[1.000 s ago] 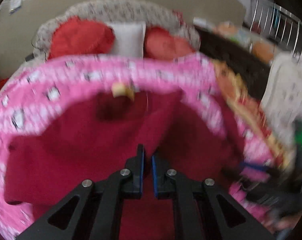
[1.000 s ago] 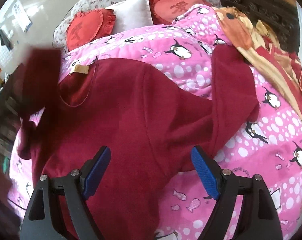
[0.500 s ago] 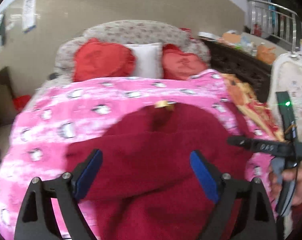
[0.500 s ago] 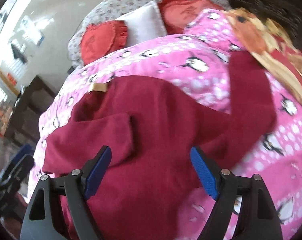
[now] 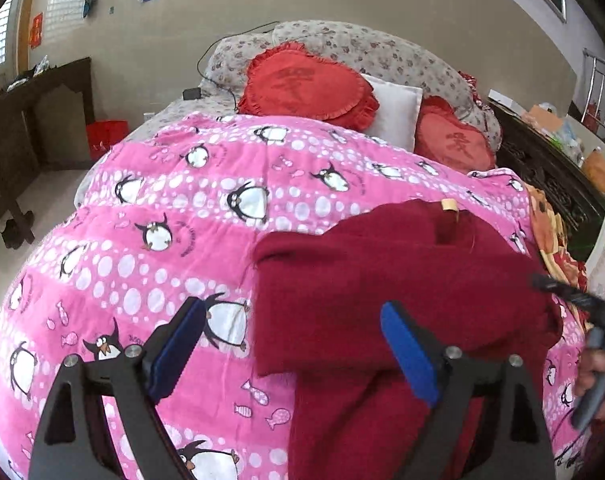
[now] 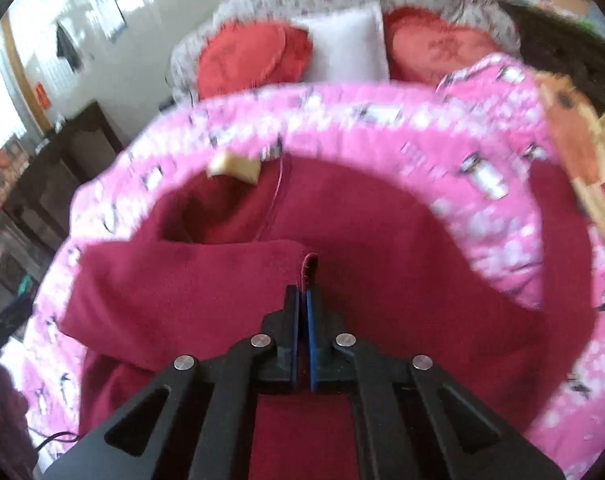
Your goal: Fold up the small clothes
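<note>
Dark red fleece sweater (image 6: 382, 264) lies on the pink penguin-print quilt (image 5: 182, 208); right gripper (image 6: 302, 292) pinches its cuff, left gripper (image 5: 290, 344) gapes empty. Carry the sleeve across flat, then release.

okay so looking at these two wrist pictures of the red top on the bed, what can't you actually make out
- Red garment, left wrist view: near hem cut off by the bottom edge and hidden behind the open left gripper.
- Tan neck label, right wrist view: motion blur, nothing readable.
- Cuff edge in the shut right gripper: the pads hide how much cloth is pinched.
- Penguin quilt, right wrist view: pattern smeared.
</note>
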A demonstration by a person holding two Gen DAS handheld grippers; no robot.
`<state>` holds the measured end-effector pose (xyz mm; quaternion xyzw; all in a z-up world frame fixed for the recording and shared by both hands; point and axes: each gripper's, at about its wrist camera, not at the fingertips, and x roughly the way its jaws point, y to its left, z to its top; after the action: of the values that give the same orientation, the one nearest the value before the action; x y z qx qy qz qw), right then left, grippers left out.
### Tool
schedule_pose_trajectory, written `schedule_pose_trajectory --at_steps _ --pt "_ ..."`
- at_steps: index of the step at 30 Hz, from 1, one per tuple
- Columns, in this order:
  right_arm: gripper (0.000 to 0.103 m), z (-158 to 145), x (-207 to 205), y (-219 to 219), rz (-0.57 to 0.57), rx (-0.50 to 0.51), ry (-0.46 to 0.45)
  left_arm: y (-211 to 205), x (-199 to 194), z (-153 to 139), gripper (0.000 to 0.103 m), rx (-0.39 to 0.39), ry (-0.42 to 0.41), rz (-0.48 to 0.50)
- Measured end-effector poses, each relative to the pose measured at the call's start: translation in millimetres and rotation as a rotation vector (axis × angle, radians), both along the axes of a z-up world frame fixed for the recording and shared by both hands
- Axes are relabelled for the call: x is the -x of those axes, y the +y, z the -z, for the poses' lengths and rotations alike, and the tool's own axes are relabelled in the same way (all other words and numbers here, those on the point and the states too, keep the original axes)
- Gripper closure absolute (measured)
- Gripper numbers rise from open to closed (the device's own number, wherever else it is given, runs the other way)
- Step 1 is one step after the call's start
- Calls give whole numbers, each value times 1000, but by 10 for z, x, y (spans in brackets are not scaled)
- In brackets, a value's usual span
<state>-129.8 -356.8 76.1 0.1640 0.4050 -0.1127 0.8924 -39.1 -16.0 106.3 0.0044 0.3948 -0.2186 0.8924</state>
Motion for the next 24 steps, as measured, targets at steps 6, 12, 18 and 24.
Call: schedule_pose_trajectory --at_steps 6,12,18,24 --pt "103 -178 396 -431 147 73 33 -154 -50 305 11 -18 85 29" --pt "96 -126 165 -285 87 121 133 -189 -95 453 11 -45 96 17" --pt "81 -473 -418 444 -226 1 -30 -114 -207 634 11 -10 174 -4" --pt "81 -322 -1477 1948 -684 224 74 -79 -209 726 11 19 194 -4"
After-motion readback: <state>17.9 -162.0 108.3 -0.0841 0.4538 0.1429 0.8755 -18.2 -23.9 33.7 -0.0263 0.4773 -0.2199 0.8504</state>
